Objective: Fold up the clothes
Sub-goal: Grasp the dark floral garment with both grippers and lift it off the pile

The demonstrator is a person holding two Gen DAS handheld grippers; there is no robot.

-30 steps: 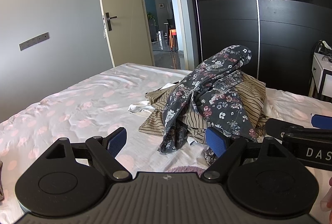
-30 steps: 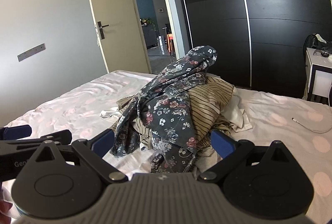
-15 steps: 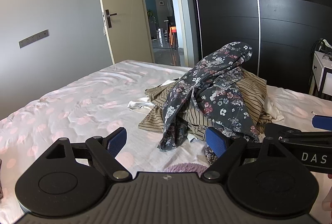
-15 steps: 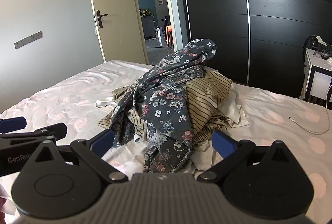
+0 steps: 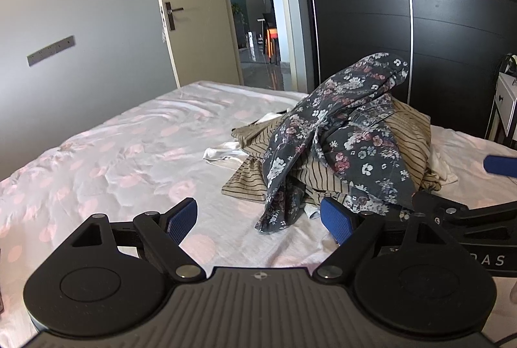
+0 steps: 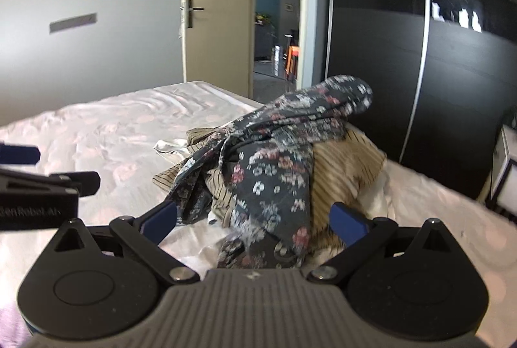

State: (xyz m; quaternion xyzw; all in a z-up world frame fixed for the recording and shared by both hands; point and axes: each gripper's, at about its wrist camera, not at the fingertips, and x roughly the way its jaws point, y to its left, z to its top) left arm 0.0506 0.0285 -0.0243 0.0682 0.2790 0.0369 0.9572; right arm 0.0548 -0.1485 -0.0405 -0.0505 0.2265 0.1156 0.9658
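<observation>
Dark floral cloth drapes over the top of a heap of clothes (image 5: 339, 148) on the bed (image 5: 129, 154), with a tan striped garment (image 5: 410, 138) beneath it and a white piece (image 5: 223, 152) poking out at the heap's left; ahead of the left gripper (image 5: 261, 220) the heap sits beyond and toward the right finger, its hanging floral edge ending between the blue pads (image 5: 182, 220); both fingers are spread wide and grip nothing; the right gripper (image 6: 255, 217) is likewise splayed and empty, with the floral garment (image 6: 274, 167) filling the gap between its fingers, just beyond the tips; whether it touches the cloth cannot be told; behind the heap stands a black wardrobe (image 5: 452, 25), and a cream door (image 5: 190, 9) hangs ajar.
</observation>
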